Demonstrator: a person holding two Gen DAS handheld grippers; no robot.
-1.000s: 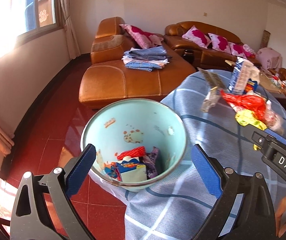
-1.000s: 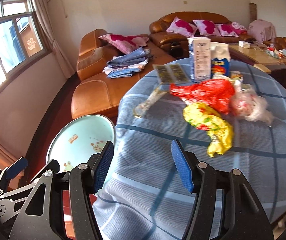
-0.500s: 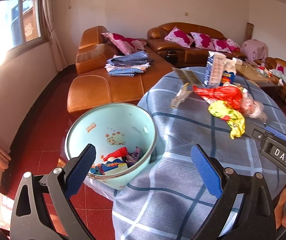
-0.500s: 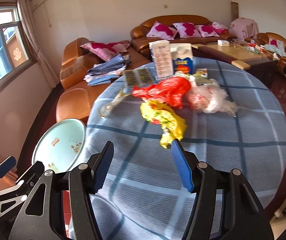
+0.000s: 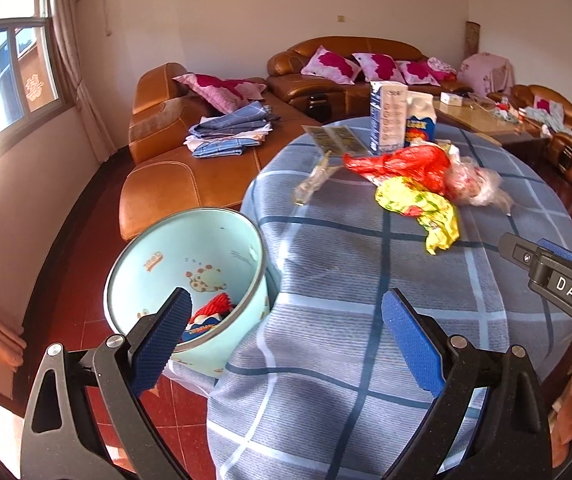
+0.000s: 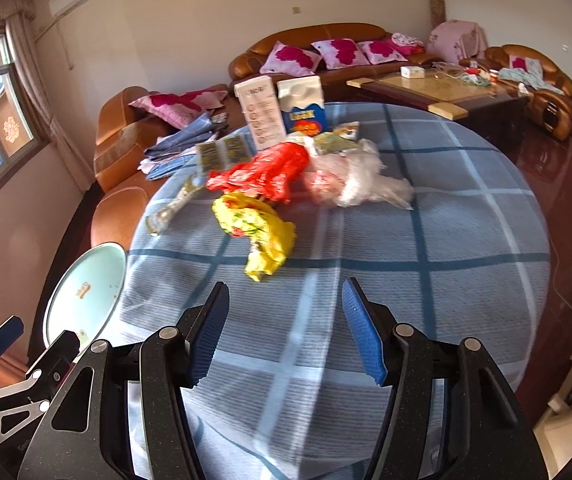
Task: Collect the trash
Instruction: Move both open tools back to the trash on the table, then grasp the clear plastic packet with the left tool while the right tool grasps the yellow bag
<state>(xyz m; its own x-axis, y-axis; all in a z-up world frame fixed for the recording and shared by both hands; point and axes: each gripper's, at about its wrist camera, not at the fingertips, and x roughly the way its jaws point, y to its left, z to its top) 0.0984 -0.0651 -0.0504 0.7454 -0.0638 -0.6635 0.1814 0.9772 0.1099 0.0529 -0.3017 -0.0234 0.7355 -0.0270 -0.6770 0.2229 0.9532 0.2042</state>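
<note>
A pale blue trash bin (image 5: pixel 157 256) stands on the floor beside the round table (image 5: pixel 326 320), with wrappers inside; it also shows in the right wrist view (image 6: pixel 81 292). On the table lie a yellow wrapper (image 6: pixel 257 236), a red plastic bag (image 6: pixel 265 172), a clear plastic bag (image 6: pixel 354 180), a clear strip wrapper (image 6: pixel 173 204), a flat printed packet (image 6: pixel 221 152) and two cartons (image 6: pixel 281 112). My left gripper (image 5: pixel 286 340) is open and empty over the table's near edge by the bin. My right gripper (image 6: pixel 286 336) is open and empty, short of the yellow wrapper.
Brown leather sofas (image 5: pixel 189 168) with pink cushions and folded clothes (image 5: pixel 229 132) stand behind the table. A coffee table (image 6: pixel 438 92) is at the back right. The floor is red tile (image 5: pixel 77 264).
Both grippers have pulled back and turned right, from over the bin toward the table. The bin has slid to the lower left in both views; the trash pile is now more central.
</note>
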